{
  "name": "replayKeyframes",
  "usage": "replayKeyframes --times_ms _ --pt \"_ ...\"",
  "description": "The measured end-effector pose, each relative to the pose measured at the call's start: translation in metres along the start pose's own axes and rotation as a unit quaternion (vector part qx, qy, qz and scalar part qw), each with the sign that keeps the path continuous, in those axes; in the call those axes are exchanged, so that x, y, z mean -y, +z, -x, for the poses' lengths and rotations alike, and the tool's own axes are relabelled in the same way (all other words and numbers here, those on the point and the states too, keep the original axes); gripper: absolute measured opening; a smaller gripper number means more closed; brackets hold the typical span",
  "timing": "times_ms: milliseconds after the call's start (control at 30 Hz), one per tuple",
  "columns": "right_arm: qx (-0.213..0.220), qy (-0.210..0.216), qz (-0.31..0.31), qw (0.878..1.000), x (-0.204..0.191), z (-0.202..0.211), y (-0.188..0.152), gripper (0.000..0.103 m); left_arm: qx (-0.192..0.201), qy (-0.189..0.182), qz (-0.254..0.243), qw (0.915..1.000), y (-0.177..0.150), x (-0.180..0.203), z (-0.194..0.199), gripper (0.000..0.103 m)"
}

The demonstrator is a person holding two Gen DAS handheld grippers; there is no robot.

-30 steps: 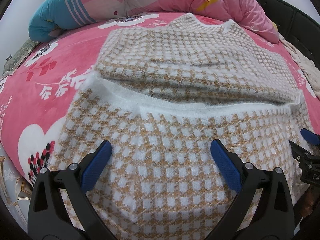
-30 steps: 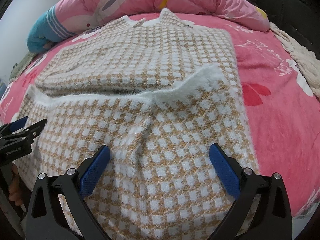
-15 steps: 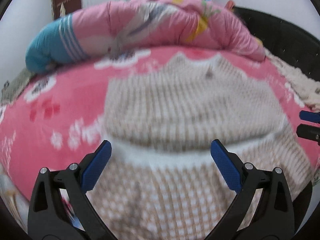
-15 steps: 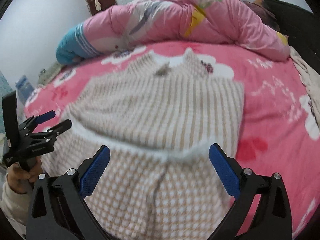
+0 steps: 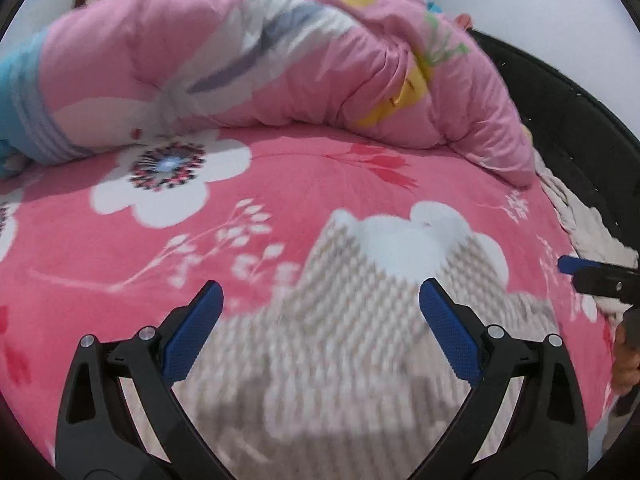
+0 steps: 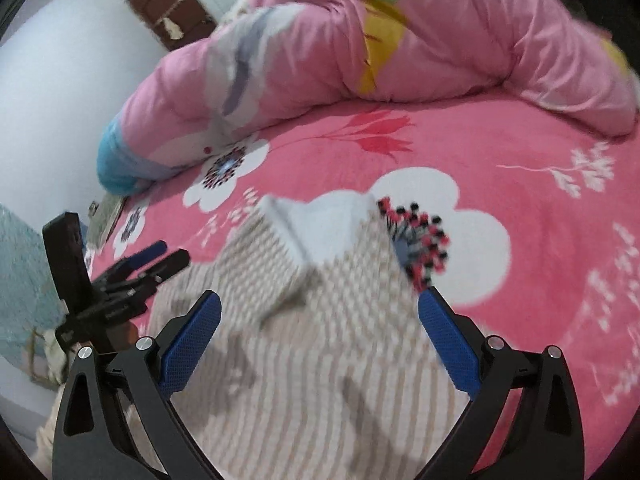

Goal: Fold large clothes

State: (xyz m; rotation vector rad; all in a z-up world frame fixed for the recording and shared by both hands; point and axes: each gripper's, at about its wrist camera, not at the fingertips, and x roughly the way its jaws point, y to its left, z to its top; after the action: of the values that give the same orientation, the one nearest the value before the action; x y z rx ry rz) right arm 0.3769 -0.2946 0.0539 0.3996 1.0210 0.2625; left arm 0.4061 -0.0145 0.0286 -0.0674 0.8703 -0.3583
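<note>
The beige and white checked sweater point(image 5: 360, 344) lies flat on the pink flowered bed sheet point(image 5: 120, 248), its white V collar point(image 5: 396, 240) pointing toward the quilt. The picture is blurred by motion. My left gripper point(image 5: 320, 320) hovers open above the sweater's upper part, with nothing between its blue pads point(image 5: 196, 332). My right gripper point(image 6: 320, 332) is open too, above the same sweater point(image 6: 320, 360), near the collar point(image 6: 316, 220). Each gripper shows in the other's view: the right gripper point(image 5: 592, 276) at the right edge, the left gripper point(image 6: 144, 268) at the left.
A rolled pink quilt point(image 5: 280, 60) lies across the far side of the bed. A black bed frame point(image 5: 560, 112) and a cream cloth point(image 5: 588, 232) border the right side. A brown door point(image 6: 168, 12) stands behind. A hand point(image 5: 624, 360) holds the right gripper.
Both grippers, open throughout, have risen from low over the sweater's folded lower part and advanced toward the collar. The quilt now fills the top of both views.
</note>
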Motion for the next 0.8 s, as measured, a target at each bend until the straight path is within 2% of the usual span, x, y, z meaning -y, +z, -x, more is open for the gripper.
replayKeyframes --times_ms 67,100,233,267,333,367,400,500,600,800 --pt "-0.014 0.002 -0.016 1.000 0.008 -0.022 0.014 0.097 -0.014 0.002 0.002 0.9999 0.012 0.004 -0.025 0.088" --pt "-0.020 -0.001 -0.020 1.000 0.011 -0.032 0.021 0.095 -0.026 0.003 0.003 0.9996 0.018 0.006 -0.042 0.080" --pt "-0.051 -0.005 -0.041 0.998 0.028 -0.074 0.039 0.080 -0.064 -0.002 0.011 0.9979 0.028 0.005 -0.084 0.060" --pt "-0.056 -0.003 -0.044 0.997 0.030 -0.080 0.040 0.075 -0.072 -0.001 0.013 0.9973 0.029 0.005 -0.094 0.057" --pt "-0.065 -0.007 -0.051 0.997 0.035 -0.091 0.042 0.062 -0.079 -0.004 0.019 0.9967 0.030 0.004 -0.103 0.039" --pt "-0.067 -0.008 -0.052 0.996 0.035 -0.093 0.042 0.048 -0.080 -0.013 0.024 0.9964 0.030 0.004 -0.106 0.034" --pt "-0.067 -0.005 -0.050 0.996 0.034 -0.093 0.041 0.035 -0.079 -0.013 0.024 0.9965 0.030 0.005 -0.104 0.030" --pt "-0.050 -0.003 -0.022 0.998 0.022 -0.077 0.038 0.021 -0.063 -0.017 0.001 0.9979 0.030 0.014 -0.088 0.021" --pt "-0.032 0.010 0.009 0.999 0.003 -0.047 0.030 0.017 -0.040 -0.031 -0.021 0.9985 0.031 0.023 -0.059 0.015" --pt "-0.008 0.028 0.071 0.997 -0.030 0.015 -0.004 0.017 0.018 -0.058 -0.085 0.9946 0.012 0.035 0.033 0.014"
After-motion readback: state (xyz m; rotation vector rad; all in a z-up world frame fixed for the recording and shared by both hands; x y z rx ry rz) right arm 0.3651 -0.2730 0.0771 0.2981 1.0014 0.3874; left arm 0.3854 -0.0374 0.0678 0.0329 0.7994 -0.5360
